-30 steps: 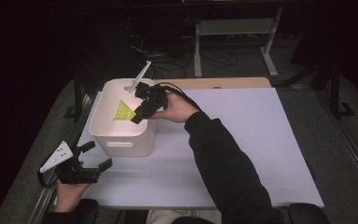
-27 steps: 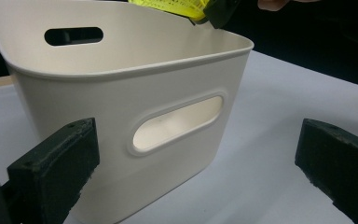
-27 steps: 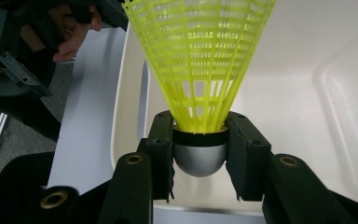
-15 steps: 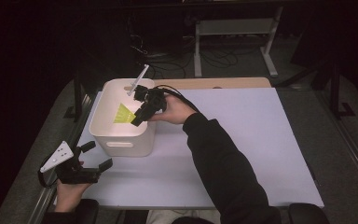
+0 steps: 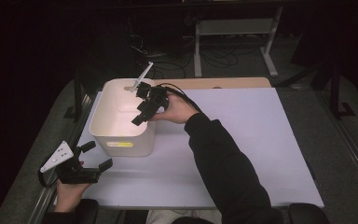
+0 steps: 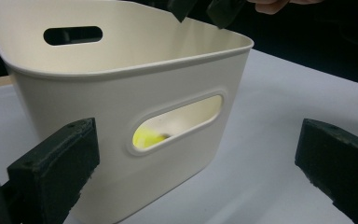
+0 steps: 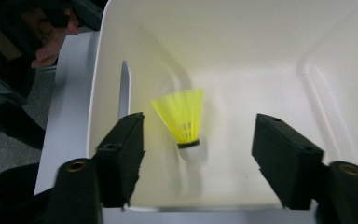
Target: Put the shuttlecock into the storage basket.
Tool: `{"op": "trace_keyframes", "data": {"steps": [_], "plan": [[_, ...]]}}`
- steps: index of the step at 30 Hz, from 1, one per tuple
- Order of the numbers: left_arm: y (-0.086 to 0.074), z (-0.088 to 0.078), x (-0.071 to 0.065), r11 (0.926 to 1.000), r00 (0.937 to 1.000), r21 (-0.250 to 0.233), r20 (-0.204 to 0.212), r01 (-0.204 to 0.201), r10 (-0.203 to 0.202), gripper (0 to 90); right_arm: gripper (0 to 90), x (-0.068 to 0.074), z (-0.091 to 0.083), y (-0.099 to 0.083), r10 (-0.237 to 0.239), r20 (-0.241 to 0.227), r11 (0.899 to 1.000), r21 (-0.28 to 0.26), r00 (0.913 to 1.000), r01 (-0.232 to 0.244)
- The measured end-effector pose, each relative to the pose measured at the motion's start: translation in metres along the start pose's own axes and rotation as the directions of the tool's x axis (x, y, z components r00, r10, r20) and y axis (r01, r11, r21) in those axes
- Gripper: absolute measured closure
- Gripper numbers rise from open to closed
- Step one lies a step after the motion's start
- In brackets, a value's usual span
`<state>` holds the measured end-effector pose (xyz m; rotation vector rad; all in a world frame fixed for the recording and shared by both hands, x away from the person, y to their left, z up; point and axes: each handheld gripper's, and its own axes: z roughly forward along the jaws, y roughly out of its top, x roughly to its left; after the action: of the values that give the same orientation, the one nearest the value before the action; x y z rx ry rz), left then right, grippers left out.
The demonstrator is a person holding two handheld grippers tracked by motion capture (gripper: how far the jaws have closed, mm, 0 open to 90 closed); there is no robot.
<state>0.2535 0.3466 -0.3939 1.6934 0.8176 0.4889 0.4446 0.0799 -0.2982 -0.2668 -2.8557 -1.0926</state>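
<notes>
Right gripper view: right gripper (image 7: 196,158) hangs over the tub (image 7: 279,51), jaws apart and empty, shuttlecock (image 7: 182,116) lying on its floor; left gripper (image 5: 95,156) likewise apart; risk: jaw catches rim, shifts tub.

A second ago the right tool (image 5: 140,116) held the yellow shuttlecock (image 7: 182,119) over the bin (image 5: 121,140). Now its jaws stand apart and empty, and the shuttlecock lies on the bin floor below them, between the two jaws in the right gripper view.
</notes>
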Motion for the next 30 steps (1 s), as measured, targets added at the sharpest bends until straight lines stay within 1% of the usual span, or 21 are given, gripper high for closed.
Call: {"op": "trace_keyframes", "data": {"steps": [4,5,9,15,19,26,30], "plan": [[0.000,0.000,0.000,1.0000,1.0000,0.001,-0.001,-0.001,0.001,0.0,22.3,0.001,-0.007,-0.003,0.010,0.022,1.000,-0.011,0.9997,-0.010],[0.000,0.000,0.000,1.0000,1.0000,0.000,-0.002,-0.002,0.002,0.0,20.0,0.002,-0.009,-0.004,0.020,0.032,1.000,-0.011,0.9993,-0.019],[0.000,0.000,0.000,1.0000,1.0000,0.002,-0.003,-0.001,0.001,0.0,14.2,0.003,-0.019,-0.010,0.033,0.049,0.999,-0.044,0.9983,-0.030],[0.000,0.001,0.000,1.0000,1.0000,0.003,-0.005,-0.002,0.002,0.0,11.4,0.004,-0.034,-0.018,0.038,0.069,0.997,-0.072,0.9969,-0.033],[0.000,0.001,0.000,1.0000,1.0000,0.006,-0.004,-0.002,0.002,0.0,11.0,0.003,-0.044,-0.024,0.050,0.082,0.995,-0.094,0.9953,-0.042],[0.000,0.001,0.000,1.0000,1.0000,0.007,-0.005,-0.003,0.003,0.0,4.6,-0.001,-0.060,-0.037,0.088,0.109,0.989,-0.128,0.9901,-0.074],[0.000,0.001,0.000,1.0000,1.0000,0.007,-0.005,-0.002,0.002,0.0,1.8,-0.001,-0.066,-0.043,0.096,0.126,0.988,-0.136,0.9874,-0.078]]}}
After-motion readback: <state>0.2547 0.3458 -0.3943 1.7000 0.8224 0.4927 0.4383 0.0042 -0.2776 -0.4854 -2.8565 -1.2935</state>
